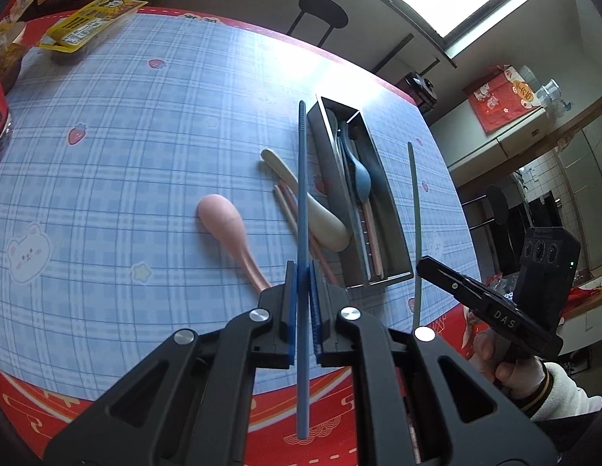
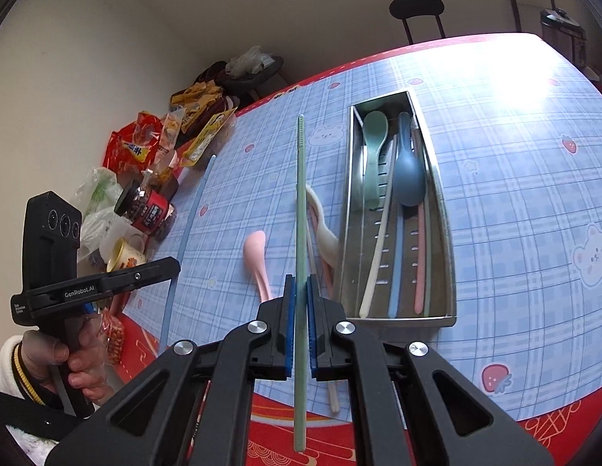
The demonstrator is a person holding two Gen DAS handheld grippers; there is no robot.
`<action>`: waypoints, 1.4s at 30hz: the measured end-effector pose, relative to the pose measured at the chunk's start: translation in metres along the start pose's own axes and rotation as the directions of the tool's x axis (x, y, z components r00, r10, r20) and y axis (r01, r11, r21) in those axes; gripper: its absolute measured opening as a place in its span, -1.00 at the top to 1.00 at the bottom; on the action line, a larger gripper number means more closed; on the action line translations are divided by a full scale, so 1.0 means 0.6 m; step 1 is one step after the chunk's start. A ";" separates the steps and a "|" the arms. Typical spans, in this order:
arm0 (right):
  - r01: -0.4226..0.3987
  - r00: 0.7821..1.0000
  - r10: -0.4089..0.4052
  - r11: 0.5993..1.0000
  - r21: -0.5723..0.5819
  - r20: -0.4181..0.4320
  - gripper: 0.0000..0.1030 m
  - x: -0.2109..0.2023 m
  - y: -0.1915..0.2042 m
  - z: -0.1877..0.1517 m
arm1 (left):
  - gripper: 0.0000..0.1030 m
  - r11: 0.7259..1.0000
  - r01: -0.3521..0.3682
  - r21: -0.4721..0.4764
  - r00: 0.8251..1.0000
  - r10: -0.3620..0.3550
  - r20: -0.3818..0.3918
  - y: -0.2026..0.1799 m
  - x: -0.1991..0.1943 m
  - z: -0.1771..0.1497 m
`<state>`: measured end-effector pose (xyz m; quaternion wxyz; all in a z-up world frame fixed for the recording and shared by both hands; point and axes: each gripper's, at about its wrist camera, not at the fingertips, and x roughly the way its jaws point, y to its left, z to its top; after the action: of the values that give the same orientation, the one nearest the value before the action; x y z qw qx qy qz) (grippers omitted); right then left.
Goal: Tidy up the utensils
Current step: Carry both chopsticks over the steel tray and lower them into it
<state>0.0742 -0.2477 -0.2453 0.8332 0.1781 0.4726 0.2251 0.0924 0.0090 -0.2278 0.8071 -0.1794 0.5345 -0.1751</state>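
Observation:
My left gripper (image 1: 302, 275) is shut on a blue chopstick (image 1: 302, 194), held above the table and pointing away. My right gripper (image 2: 299, 285) is shut on a green chopstick (image 2: 301, 202), also lifted; that green chopstick (image 1: 416, 209) shows at the right of the left wrist view. The steel utensil tray (image 2: 442, 316) lies on the checked tablecloth with a green spoon (image 2: 374, 143), a blue spoon (image 2: 408, 173) and several chopsticks in it. Beside the tray lie a pink spoon (image 1: 223, 219), a cream spoon (image 1: 320, 213) and pink chopsticks (image 1: 287, 202).
Snack packets (image 2: 200, 120), a dark jar (image 2: 147, 209) and a cup (image 2: 124, 258) crowd the table's left end. A black stool (image 2: 417, 7) stands beyond the far edge. A person's hands in white sleeves (image 2: 6, 365) hold both gripper handles.

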 end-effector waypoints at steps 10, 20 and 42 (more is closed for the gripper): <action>0.058 0.995 -0.061 0.997 0.047 0.073 0.88 -0.008 -0.059 0.061 | 0.80 0.999 0.035 0.040 0.996 -0.031 -0.080 -0.078 0.098 0.052; 0.135 0.987 -0.134 0.991 -0.007 0.092 0.88 0.025 -0.090 0.124 | 0.80 0.999 0.032 0.014 0.997 -0.031 -0.077 -0.125 0.195 0.133; 0.169 0.985 -0.168 0.985 -0.034 0.032 0.88 0.098 -0.118 0.124 | 0.80 0.999 -0.036 0.035 0.985 0.041 -0.168 -0.131 0.315 0.150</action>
<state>0.1799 -0.2812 -0.2866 0.8592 0.1255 0.4696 0.1599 0.2383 -0.1402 -0.3090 0.7651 -0.1406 0.6012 -0.1826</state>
